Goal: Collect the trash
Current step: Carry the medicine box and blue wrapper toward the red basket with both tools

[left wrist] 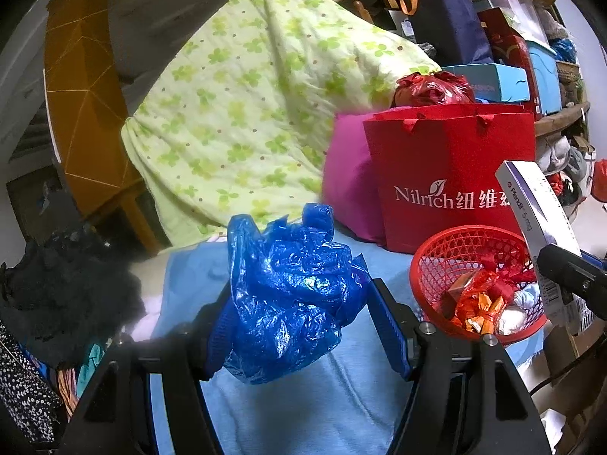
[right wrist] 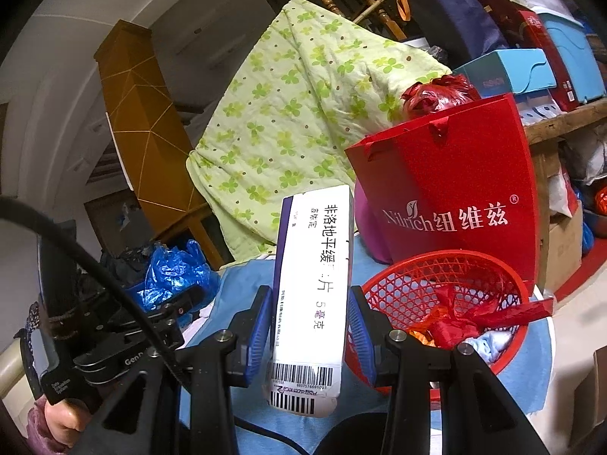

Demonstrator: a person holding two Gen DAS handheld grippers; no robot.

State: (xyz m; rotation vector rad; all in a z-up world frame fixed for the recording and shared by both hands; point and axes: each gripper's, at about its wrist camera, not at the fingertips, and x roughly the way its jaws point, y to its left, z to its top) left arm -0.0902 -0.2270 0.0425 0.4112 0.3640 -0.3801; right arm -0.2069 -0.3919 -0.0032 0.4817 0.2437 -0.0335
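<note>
Left gripper [left wrist: 299, 299] clamped on crumpled blue plastic bag [left wrist: 292, 295], right gripper [right wrist: 311, 326] holding upright medicine box [right wrist: 315, 288], red basket [right wrist: 383, 295] just beside, at blue cloth's [left wrist: 341, 398] right edge

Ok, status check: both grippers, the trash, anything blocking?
Left gripper shut on blue plastic. Right gripper shut on pill box, upright. Red basket just right, part full. Nothing in the way.

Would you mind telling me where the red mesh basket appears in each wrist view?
Left wrist: red mesh basket at lower right, beside the left gripper.
Right wrist: basket at lower right, beside the right gripper.
Shared landmark: red Nilrich bag directly behind the basket.
</note>
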